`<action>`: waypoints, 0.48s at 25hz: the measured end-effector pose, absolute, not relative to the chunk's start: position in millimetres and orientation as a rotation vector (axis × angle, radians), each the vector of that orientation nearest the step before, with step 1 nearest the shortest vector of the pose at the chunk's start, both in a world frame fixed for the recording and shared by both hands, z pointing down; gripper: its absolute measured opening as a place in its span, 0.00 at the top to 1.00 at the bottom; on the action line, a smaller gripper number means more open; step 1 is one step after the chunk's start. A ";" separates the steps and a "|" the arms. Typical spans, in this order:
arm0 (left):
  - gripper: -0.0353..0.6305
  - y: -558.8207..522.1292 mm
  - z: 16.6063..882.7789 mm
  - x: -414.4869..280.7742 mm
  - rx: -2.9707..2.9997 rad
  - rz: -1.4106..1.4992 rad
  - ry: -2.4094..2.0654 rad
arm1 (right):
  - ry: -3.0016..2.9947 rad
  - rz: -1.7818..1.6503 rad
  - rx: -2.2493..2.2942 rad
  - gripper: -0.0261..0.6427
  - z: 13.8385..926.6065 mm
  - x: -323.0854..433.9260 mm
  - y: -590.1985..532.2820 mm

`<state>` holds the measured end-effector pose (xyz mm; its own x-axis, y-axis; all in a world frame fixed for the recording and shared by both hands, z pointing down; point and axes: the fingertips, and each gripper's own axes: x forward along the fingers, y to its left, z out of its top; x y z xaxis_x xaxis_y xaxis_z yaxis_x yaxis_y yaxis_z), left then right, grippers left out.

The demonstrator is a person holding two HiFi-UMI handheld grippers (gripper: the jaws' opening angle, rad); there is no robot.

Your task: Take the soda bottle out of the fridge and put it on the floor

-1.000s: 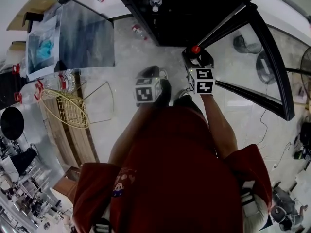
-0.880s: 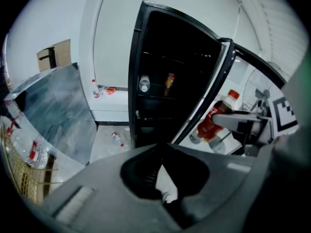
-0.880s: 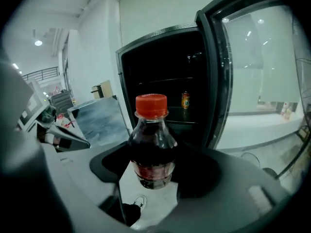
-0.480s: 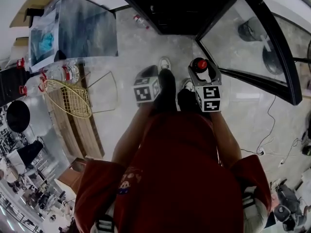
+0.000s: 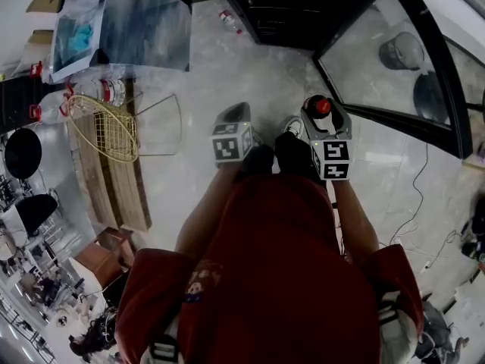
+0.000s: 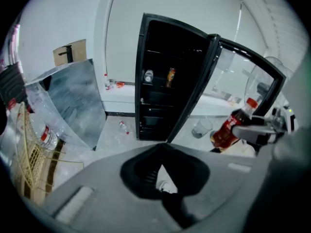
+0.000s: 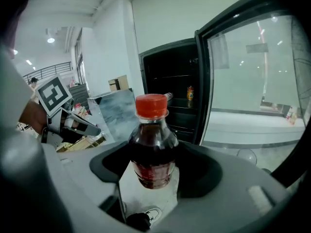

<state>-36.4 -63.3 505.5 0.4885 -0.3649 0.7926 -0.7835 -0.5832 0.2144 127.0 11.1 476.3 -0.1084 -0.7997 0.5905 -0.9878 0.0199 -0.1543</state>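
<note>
Soda bottle (image 7: pixel 153 147) near open fridge door (image 5: pixel 381 73)

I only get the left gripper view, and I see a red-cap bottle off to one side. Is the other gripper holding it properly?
Observer: Yes. In the right gripper view, the soda bottle stands upright in the right gripper, with the tongs pressed against both sides of its lower half.
Operator: Is it down on the floor?
Observer: No. Below its base that view shows bare floor and the toe of a shoe.
Operator: Is my gripper close to it?
Observer: The head view shows the left gripper beside the right one, with a gap between them. They are not touching.
</note>
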 end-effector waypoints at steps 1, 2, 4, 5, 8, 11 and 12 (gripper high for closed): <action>0.95 -61.1 502.3 -41.5 2.167 0.961 -0.955 | -1.973 0.761 1.822 0.52 473.2 123.8 11.4; 0.95 -58.9 499.7 -47.7 2.165 0.957 -0.969 | -1.978 0.749 1.815 0.52 470.2 119.8 11.8; 0.95 -53.5 497.4 -63.5 2.160 0.950 -1.001 | -1.988 0.724 1.800 0.52 464.3 109.3 13.4; 0.94 -49.7 497.2 -72.3 2.154 0.944 -1.015 | -1.993 0.712 1.793 0.52 461.7 102.7 14.7; 0.95 -35.9 497.9 -95.3 2.140 0.904 -1.038 | -2.007 0.692 1.775 0.52 456.4 82.7 21.7; 0.95 -19.7 499.1 -116.9 2.135 0.864 -1.053 | -2.017 0.714 1.780 0.52 450.4 61.3 39.0; 0.95 -11.4 500.4 -125.4 2.128 0.850 -1.056 | -2.019 0.716 1.779 0.52 447.1 53.3 48.3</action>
<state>-125.4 -11.4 500.4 0.4763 -0.4452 0.7582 -0.8357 -0.4972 0.2331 53.3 48.3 447.1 -0.1463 -0.8076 0.5713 -0.9871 0.0814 -0.1377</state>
